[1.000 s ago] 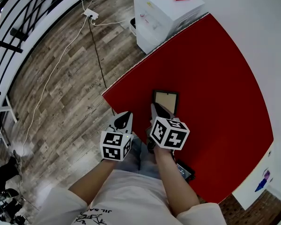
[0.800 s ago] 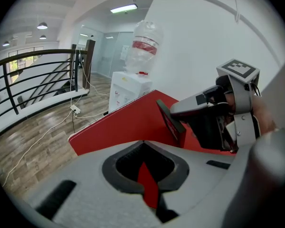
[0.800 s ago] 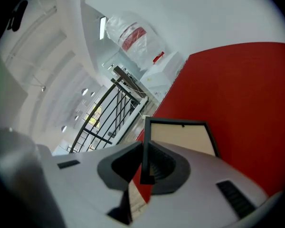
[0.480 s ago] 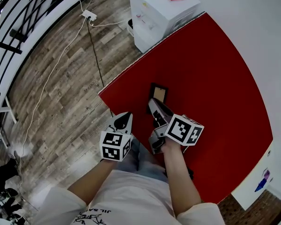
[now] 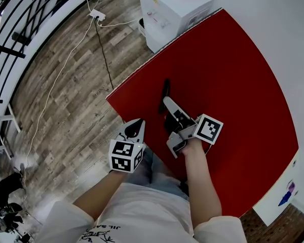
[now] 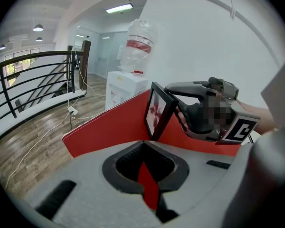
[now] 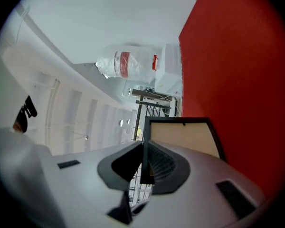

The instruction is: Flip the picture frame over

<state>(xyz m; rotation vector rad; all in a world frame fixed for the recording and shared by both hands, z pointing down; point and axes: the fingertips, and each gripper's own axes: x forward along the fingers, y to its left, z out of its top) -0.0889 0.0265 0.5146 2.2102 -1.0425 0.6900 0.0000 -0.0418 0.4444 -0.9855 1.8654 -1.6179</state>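
Observation:
The black picture frame stands up on edge over the red table, seen edge-on from the head view. My right gripper is shut on its near edge, rolled onto its side. The right gripper view shows the frame's beige backing running out from between the jaws of my right gripper. In the left gripper view the frame shows its printed front, held by the right gripper. My left gripper hangs shut and empty at the table's near left edge, apart from the frame.
A white water dispenser with a bottle stands past the table's far corner. A power strip and cables lie on the wood floor at left, beside a black railing. A white wall borders the table's right side.
The right gripper rose and rolled, tipping the frame from lying flat with its backing up to standing on edge. The left gripper stayed where it was.

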